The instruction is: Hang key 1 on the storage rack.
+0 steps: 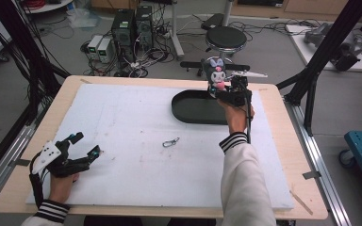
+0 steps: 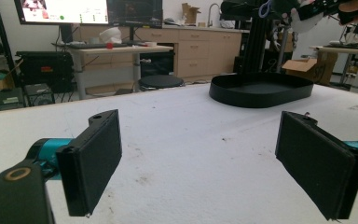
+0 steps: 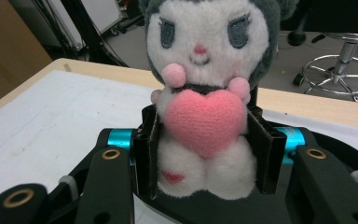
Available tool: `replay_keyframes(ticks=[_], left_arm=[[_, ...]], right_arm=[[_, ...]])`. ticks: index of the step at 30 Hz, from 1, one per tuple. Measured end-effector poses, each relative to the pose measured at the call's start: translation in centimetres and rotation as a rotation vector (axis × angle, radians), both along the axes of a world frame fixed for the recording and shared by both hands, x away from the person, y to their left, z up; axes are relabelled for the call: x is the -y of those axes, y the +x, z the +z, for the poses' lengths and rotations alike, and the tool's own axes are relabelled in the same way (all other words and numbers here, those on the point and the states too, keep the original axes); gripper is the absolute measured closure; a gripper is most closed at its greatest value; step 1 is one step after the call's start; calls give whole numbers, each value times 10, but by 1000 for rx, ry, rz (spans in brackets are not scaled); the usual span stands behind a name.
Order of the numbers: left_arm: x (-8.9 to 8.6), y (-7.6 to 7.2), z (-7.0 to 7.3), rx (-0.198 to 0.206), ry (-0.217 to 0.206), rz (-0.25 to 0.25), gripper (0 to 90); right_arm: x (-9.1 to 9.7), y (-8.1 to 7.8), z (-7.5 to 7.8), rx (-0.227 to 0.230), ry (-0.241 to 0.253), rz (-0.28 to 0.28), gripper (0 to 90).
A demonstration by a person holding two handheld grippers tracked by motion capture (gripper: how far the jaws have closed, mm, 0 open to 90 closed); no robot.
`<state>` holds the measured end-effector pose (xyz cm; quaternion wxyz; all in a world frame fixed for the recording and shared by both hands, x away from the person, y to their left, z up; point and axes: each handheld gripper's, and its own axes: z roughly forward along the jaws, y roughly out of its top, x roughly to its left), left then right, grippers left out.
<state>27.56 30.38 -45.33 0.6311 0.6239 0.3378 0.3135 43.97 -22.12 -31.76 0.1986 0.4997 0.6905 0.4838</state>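
The right tongs (image 1: 217,89) are squeezing a small soft plush doll with a grey hood, a white face and a pink heart on its tummy (image 3: 204,100). One flat black pad is pressing on each side of the doll's body, so the doll is standing up straight between them, head on top and feet at the bottom. The right tongs are holding it up in the air, just over the near right end of the black oval plastic tray (image 1: 193,109). The tray is lying right below the doll, at the far side of the white foam surface (image 1: 132,136), so I think the doll is going down into it next. That looks like a short trip straight down.

The right hand (image 1: 235,117) is reaching far forward, with the arm in a white sleeve stretched out long.

The left tongs (image 1: 78,146) are standing wide open with nothing between them. They are resting low by the near left corner of the surface, well apart from the tray and the doll. A little silver metal clip (image 1: 171,142) is lying alone in the middle of the surface, between both hands.
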Motion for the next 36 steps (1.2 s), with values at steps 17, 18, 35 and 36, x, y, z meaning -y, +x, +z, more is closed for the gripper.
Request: replay_keyframes(ticks=[17,18,35,36], left_arm=[[0,0,0,2,1,-1,149],[0,0,0,2,1,0,149],[0,0,0,1,-1,1,149],[0,0,0,0,-1,0,149]], right_arm=[[3,0,-3,-53,-74,-2,532],[3,0,-3,-53,-74,-2,532],[-2,3,-12,-109,-158,10,532],[-3,4,-14,-117,-160,10,532]])
